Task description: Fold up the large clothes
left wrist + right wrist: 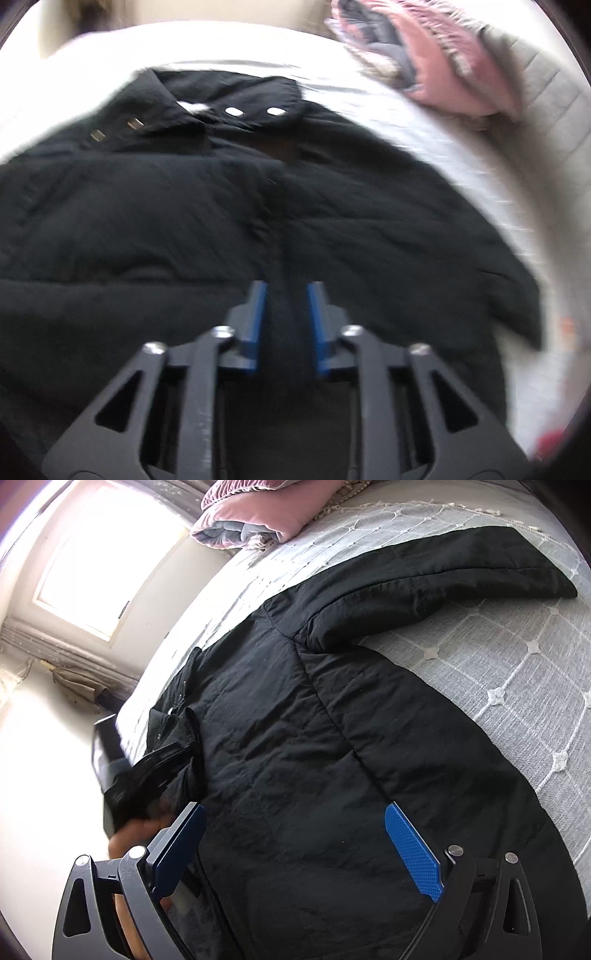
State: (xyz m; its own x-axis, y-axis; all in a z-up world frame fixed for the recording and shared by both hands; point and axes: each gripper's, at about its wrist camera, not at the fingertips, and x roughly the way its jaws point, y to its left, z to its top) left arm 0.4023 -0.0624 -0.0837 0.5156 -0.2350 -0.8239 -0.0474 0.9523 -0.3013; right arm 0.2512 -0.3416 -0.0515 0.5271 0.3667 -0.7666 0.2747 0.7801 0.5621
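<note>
— Left wrist view? 
— Left gripper [286, 291] tilted down over black jacket [147, 221], jaws partly apart, fabric between, contact blurred. Collar [229, 99] far; pink blanket [436, 74] far right.
— Right wrist view? 
— Right gripper [295, 823] wide apart above jacket [295, 738], gripping nothing. Sleeve [461, 572] stretched far right on bedspread [498, 683]; bed edge left.

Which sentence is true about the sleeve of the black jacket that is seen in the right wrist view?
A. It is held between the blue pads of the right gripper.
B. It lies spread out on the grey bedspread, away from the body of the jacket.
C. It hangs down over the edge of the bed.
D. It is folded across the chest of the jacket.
B: the sleeve of the black jacket lies stretched out flat on the grey bedspread.
</note>
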